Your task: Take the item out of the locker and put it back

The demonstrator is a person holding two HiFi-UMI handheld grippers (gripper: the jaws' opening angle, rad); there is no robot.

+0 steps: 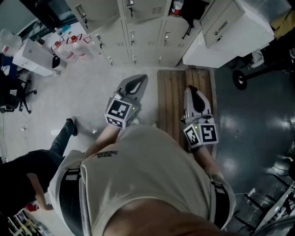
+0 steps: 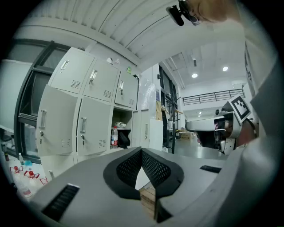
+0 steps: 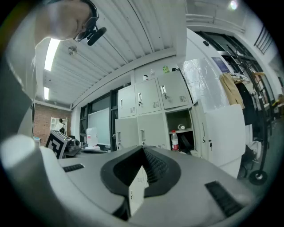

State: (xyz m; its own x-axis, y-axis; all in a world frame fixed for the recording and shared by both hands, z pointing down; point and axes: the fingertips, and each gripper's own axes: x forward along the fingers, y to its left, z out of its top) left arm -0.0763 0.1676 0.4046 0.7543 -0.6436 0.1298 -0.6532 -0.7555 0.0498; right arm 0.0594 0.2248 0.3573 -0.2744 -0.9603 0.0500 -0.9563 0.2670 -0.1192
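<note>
The open locker compartment [image 3: 182,128] holds a clear bottle with a red label [image 3: 175,141] and a dark bag [image 3: 185,142] beside it. The left gripper view shows the same bottle [image 2: 114,136] and bag [image 2: 124,138] far ahead. In the head view the bottle [image 1: 176,7] sits at the top edge. My left gripper [image 1: 141,79] and right gripper [image 1: 191,90] hang low in front of the person's body, well short of the lockers. Both have jaws closed tip to tip, with nothing between them [image 2: 142,151] [image 3: 143,150].
A bank of pale lockers [image 1: 138,32] lines the far side; one door [image 1: 226,23] swings open at the right. A wooden slatted platform [image 1: 171,97] lies under the grippers. Bottles [image 1: 69,50] stand on the floor at left, near a chair [image 1: 14,97] and another person's leg [image 1: 64,136].
</note>
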